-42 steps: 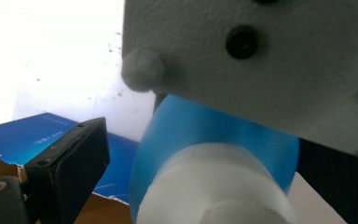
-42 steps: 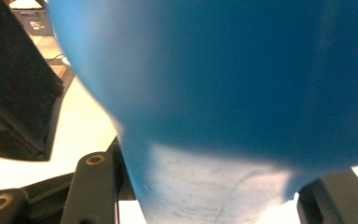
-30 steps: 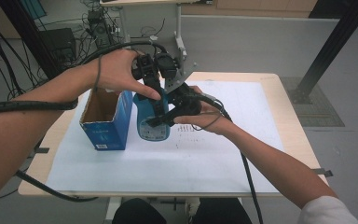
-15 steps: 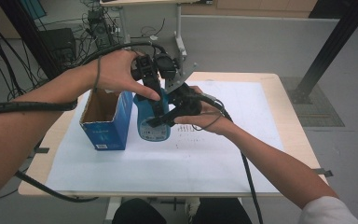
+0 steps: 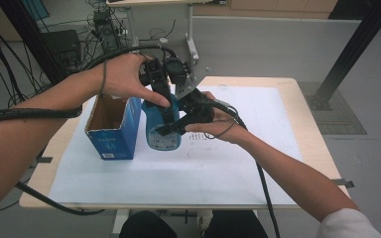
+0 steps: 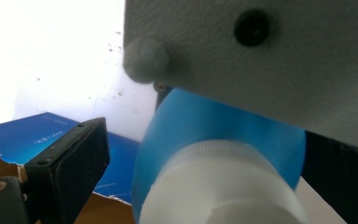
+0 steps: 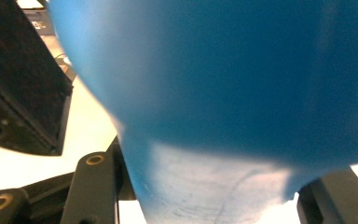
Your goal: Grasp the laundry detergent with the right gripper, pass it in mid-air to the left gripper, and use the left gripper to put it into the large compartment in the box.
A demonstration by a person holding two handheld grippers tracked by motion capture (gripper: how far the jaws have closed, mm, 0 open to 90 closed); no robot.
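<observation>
Right hand-held gripper clamps the smooth blue plastic bottle — left hand-held gripper straddles its ribbed white cap, grip unclear.

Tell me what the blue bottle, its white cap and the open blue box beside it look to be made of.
Blue bottle: probably plastic, smooth and slightly glossy, with a printed label on its front. White cap: likely plastic too, matte, with fine ribbing around its rim. Blue box: cardboard, printed blue outside, raw brown inside, with a torn fibrous edge in the left gripper view.
</observation>
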